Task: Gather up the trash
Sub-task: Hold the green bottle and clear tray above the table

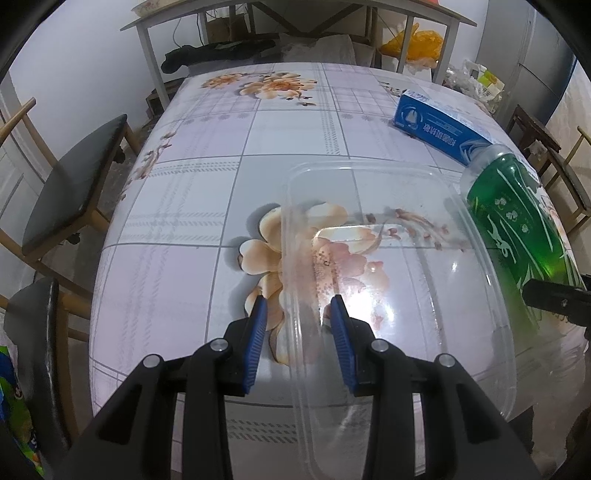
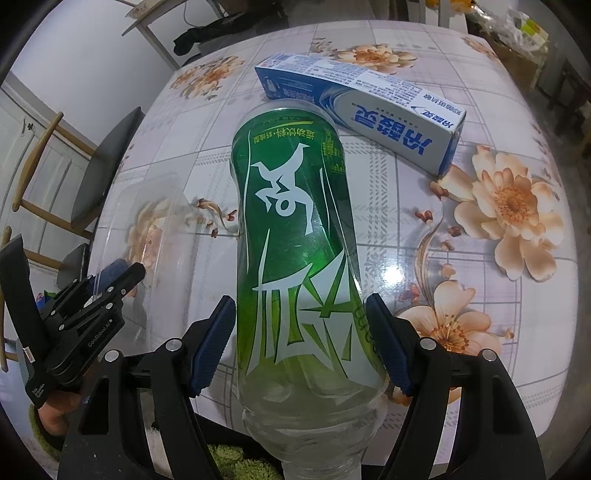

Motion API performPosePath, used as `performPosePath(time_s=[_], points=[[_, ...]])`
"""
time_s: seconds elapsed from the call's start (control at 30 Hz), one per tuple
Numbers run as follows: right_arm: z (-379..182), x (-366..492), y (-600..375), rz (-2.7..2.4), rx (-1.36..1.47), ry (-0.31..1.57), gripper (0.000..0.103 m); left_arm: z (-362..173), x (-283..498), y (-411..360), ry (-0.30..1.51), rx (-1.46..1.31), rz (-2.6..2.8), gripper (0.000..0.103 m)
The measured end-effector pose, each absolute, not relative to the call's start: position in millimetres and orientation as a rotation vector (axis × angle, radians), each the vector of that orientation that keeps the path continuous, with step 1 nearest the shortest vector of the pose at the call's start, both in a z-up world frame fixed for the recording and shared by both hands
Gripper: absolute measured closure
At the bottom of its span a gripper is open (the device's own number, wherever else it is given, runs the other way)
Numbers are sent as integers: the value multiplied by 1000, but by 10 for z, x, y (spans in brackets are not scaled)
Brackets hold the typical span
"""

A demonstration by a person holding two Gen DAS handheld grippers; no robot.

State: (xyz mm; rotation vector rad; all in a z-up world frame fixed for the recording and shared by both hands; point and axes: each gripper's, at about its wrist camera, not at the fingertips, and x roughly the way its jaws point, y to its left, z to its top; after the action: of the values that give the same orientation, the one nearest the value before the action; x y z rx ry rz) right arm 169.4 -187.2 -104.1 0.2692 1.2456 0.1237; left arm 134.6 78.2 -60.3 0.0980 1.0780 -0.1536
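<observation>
A clear plastic tray (image 1: 399,280) lies on the floral tablecloth. My left gripper (image 1: 299,314) is open and straddles the tray's left wall, one blue pad outside and one inside. It also shows in the right wrist view (image 2: 122,273) by the tray (image 2: 147,221). My right gripper (image 2: 301,339) is shut on a green-labelled plastic bottle (image 2: 295,236), gripped low near its neck, base pointing away. The bottle (image 1: 517,221) also shows at the right of the left wrist view. A blue and white toothpaste box (image 2: 365,103) lies beyond the bottle; it also shows in the left wrist view (image 1: 439,129).
The table (image 1: 207,177) has a flowered plastic cover. Dark-seated wooden chairs (image 1: 74,184) stand at its left side, another chair (image 1: 546,147) at the right. A grey desk (image 1: 295,18) with clutter and a yellow bag (image 1: 417,44) stands behind.
</observation>
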Motion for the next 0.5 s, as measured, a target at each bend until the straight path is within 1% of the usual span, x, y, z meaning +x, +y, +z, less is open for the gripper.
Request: performPosePath(time_s=[0.23,0.4,0.47,0.5], points=[[-1021,1666,-1947,118,276,1239,41,-604,1342,786,1077,100,-153,69],[-1001,1639,-1979,114,278,1232,42,-599,1344,797,1075,100,-158,70],[-994,1628,-1983,111,278,1228,43,-597,1344,800,1076,99,-162,77],[-993,1630,-1973,110,278,1228,43,-596,1343,805,1075,98,-164,78]])
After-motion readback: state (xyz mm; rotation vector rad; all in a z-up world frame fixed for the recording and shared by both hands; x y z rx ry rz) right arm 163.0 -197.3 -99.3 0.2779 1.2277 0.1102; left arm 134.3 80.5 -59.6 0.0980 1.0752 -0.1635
